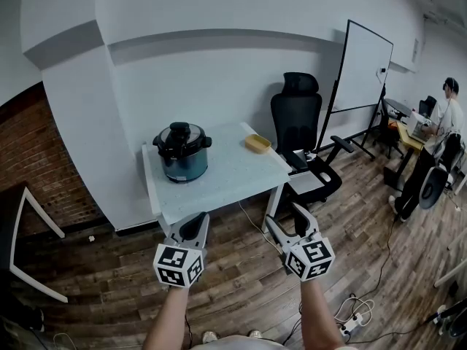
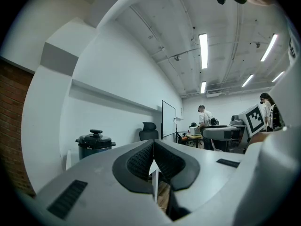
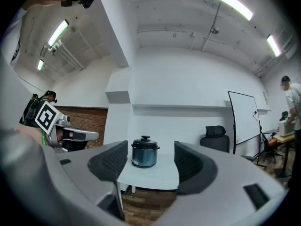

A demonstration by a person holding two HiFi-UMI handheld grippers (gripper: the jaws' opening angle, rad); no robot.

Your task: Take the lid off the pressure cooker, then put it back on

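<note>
Seen from the head view, the pressure cooker stands on the back left part of the white surface, close to the wall, and its black lid sits on top of it. A small yellow dish lies on the same surface near the back right corner, well apart from the pressure cooker. A black office chair stands just beside the surface on the right, and a whiteboard stands further to the right. The person holds both tools low over the wooden floor, in front of the surface. The left tongs and the right tongs are near each other and touch nothing. In the left gripper view the two jaws are pressed together. Their dark pads meet along one line with nothing between them, and the pressure cooker appears far off to the left of them. In the right gripper view the jaws are spread wide and hold nothing. The pressure cooker, with the lid on, shows in the gap between them, but it is far away on the surface and the pads do not touch it.
</note>
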